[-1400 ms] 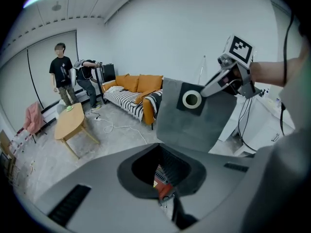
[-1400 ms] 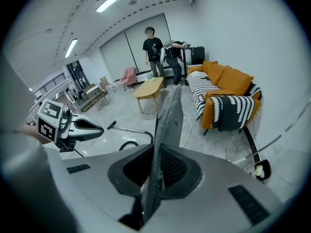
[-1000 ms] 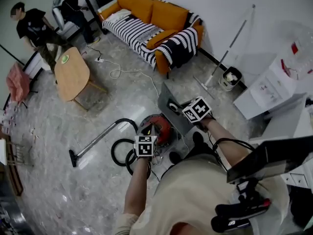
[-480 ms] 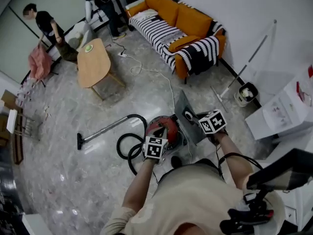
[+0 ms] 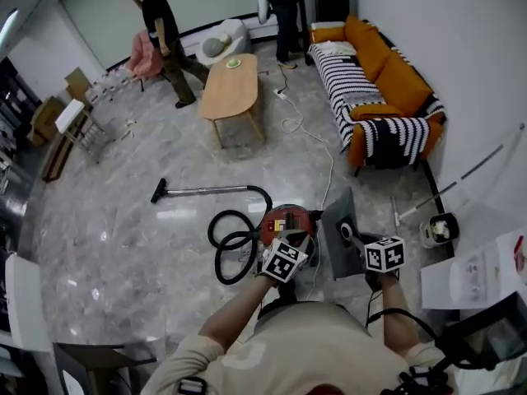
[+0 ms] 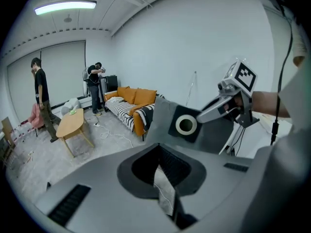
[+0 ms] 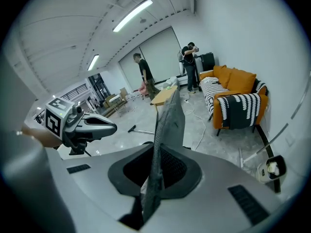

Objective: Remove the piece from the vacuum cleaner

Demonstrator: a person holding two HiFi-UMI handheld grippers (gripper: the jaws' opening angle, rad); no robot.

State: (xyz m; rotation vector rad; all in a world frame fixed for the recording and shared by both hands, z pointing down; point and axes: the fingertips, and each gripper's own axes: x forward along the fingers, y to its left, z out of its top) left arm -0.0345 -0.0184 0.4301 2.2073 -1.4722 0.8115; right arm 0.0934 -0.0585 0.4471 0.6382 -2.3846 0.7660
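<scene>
Left gripper view showed your left gripper [image 6: 164, 193] with its jaws pressed together on a thin pale strip, apparently the lower edge of the grey bag [image 6: 163, 114]. The bag rose just ahead of the jaws, its black collar and white ring [image 6: 186, 124] facing the camera. On its far side the other gripper gripped it.

The right gripper view showed your right gripper [image 7: 150, 183] pinching the same bag. You saw it edge-on there, a dark sheet standing straight up from between the jaws.

In the head view you held the bag up in the air between the two grippers, just right of the red vacuum cleaner [image 5: 284, 219]. The cleaner sat on the marbled floor [image 5: 123, 220] with its black hose [image 5: 233, 239] looped beside it. The wand [image 5: 206, 191] lay stretched out to the left.

Farther off stood a wooden coffee table [image 5: 233, 85] and an orange sofa [image 5: 387, 72] with a striped throw. Two people were near the far wall.
</scene>
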